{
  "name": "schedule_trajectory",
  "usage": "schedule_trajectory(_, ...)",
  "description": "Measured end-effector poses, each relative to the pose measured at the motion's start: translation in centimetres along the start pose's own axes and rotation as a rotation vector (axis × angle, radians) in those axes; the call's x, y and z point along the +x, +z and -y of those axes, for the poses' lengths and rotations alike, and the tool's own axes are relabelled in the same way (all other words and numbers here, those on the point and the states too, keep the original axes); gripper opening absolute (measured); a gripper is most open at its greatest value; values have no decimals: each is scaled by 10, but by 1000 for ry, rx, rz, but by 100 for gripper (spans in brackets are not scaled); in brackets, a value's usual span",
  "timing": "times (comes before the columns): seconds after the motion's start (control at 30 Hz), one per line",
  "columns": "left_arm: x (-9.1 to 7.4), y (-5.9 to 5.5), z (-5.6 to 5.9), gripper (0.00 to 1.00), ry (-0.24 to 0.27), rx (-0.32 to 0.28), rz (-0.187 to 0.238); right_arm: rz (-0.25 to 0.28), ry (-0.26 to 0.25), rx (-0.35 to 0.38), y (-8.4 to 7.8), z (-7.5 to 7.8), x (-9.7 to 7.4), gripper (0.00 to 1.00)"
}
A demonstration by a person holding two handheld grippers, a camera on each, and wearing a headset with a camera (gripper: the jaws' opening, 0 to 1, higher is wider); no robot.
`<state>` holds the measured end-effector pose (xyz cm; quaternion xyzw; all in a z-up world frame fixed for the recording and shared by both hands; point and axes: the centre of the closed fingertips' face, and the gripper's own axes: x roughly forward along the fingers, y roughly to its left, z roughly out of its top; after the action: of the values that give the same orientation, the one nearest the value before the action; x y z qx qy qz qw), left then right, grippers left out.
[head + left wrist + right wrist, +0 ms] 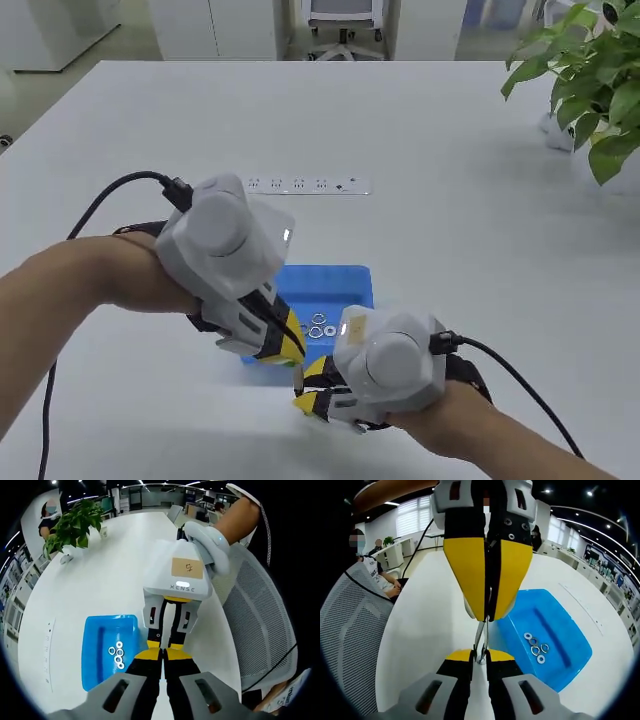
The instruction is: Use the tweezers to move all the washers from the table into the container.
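Note:
The blue container point(335, 281) sits on the white table with several washers point(318, 326) lying in it. Just in front of its near edge my two grippers meet tip to tip. In the right gripper view, thin metal tweezers point(481, 639) run from the seam of the left gripper point(488, 611) down into my right gripper point(480, 656). Both pairs of yellow-tipped jaws are pressed together on them. The left gripper view has the left gripper point(162, 655) shut, the right gripper point(165, 637) facing it, and the container point(100, 630) with washers point(117, 656) to the left.
A white power strip point(305, 186) lies beyond the container. A potted plant point(590, 70) stands at the table's far right corner. A mesh office chair point(350, 615) stands by the table's near side, and a person sits behind it.

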<state>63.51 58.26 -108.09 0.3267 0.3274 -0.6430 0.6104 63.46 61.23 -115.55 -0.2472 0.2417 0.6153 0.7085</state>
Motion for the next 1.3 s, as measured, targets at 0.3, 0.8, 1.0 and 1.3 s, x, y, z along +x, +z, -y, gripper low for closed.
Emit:
schedule_trajectory(0.3,0,0,2,5,-6,1,-2,2,6,30,0,-1,0,10)
schedule_trajectory(0.8,-10,4,4,5,-5,11,-14,16,3,21,10,-3,-5,10)
schedule_trajectory(1.0,-19,10,3,5,11,13,-5,32,-17,26,18,1,-11,10)
schedule_trajectory(1.3,-33,20,2,5,15,26,-8,51,-31,19,34,6,-21,10)
